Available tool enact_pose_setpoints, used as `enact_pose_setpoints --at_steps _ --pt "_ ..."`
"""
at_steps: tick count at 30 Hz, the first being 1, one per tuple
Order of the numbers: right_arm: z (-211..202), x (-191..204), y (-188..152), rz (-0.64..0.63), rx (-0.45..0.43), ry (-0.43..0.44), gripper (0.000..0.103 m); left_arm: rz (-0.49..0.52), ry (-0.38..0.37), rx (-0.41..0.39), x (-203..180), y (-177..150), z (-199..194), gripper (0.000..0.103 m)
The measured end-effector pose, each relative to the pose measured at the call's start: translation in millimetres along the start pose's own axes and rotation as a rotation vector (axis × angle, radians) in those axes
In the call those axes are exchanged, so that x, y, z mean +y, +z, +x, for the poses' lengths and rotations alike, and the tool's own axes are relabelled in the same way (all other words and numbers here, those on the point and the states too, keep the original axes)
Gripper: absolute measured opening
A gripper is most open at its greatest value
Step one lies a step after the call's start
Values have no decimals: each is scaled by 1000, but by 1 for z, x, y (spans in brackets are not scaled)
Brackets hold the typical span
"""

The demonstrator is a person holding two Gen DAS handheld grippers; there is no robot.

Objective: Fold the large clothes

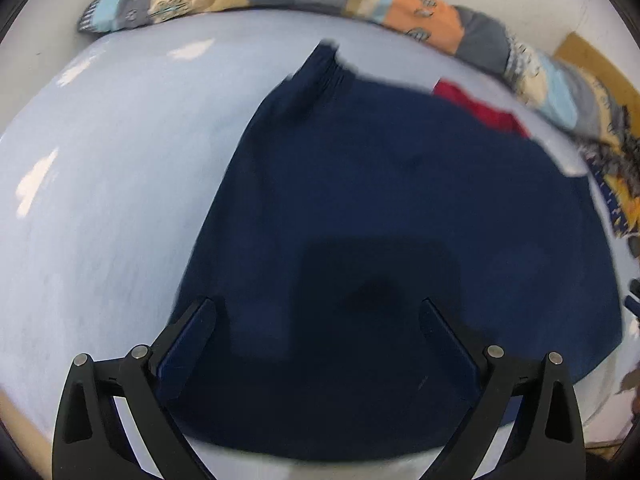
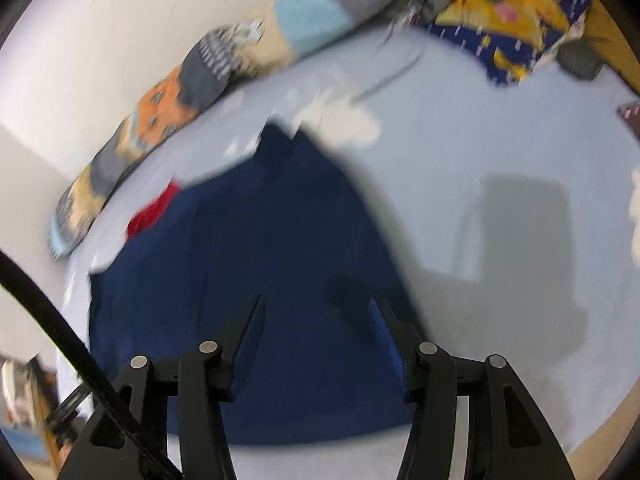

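Black left gripper, right gripper (silver rivets, blue-padded jaws)

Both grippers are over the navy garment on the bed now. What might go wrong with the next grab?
1. The navy garment overlaps a red piece; a grab there might drag both.
2. Both views are blurred, so the left gripper and right gripper, both open, may miss the edges.
3. Pinching the light blue sheet underneath is possible.

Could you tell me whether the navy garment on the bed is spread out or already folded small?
Mostly spread out: the navy garment covers a broad area of the light blue sheet; blur hides any folds.
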State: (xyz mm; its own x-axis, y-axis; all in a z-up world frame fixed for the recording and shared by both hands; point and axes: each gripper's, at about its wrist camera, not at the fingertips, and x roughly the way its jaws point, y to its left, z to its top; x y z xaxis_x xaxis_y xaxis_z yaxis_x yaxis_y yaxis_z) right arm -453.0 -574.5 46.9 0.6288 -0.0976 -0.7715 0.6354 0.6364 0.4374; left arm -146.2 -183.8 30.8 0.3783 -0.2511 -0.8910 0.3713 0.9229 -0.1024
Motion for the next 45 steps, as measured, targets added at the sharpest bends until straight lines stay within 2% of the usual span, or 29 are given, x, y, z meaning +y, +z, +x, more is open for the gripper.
enact_pose_setpoints --at_steps 3,4,6,7,8,10,12,13,14,15,16,21,26,29,33,34,35,39,40,41,45 --pt "-9 -5 -23 -3 36 -18 59 34 71 17 -3 -16 -9 101" --pt "-11 -9 -23 6 30 -14 59 19 62 21 -4 -16 -15 101" --pt "-30 -19 -22 36 -36 -3 59 -43 -30 11 -12 -11 -41 101" --pt "-40 -27 -22 62 -72 -4 67 -61 -69 -5 -19 -6 -56 101" --pt "-48 -35 -20 94 -97 -6 82 -55 -90 -30 -28 2 -70 101" --pt "-52 -44 -17 114 -113 -22 99 -7 -105 -74 -45 11 -89 101" --pt "-35 -52 -14 94 -79 -80 99 78 -105 -99 -65 14 -100 101" --pt "-21 -58 -15 90 -40 -67 96 109 -108 -101 -72 14 -100 101" --pt "-10 -64 -15 86 5 -27 80 134 -113 -100 -79 14 -97 101" --pt "0 -72 -14 104 46 0 71 154 -117 -95 -84 13 -90 101" --pt "3 -83 -13 145 55 30 69 169 -123 -84 -89 14 -82 101" --pt "14 -115 -17 273 108 235 70 171 -141 18 -107 31 -18 101" --pt "22 -128 -19 318 132 370 69 119 -126 108 -126 47 25 101" --pt "32 -114 -12 298 159 391 69 124 -146 113 -139 47 27 101" --pt "58 -89 17 198 187 357 69 183 -143 94 -155 48 29 101" --pt "65 -85 26 186 183 364 65 186 -134 95 -154 47 29 101" --pt "72 -79 35 167 178 371 54 185 -127 104 -154 47 34 101" --pt "107 -40 59 22 194 320 37 161 -120 105 -149 49 39 101" --pt "109 -30 61 -16 196 306 26 161 -111 99 -147 50 39 101" --pt "107 -21 62 -50 185 291 20 162 -84 84 -145 51 38 101" --pt "79 9 63 -96 106 225 15 175 15 21 -137 51 32 101"
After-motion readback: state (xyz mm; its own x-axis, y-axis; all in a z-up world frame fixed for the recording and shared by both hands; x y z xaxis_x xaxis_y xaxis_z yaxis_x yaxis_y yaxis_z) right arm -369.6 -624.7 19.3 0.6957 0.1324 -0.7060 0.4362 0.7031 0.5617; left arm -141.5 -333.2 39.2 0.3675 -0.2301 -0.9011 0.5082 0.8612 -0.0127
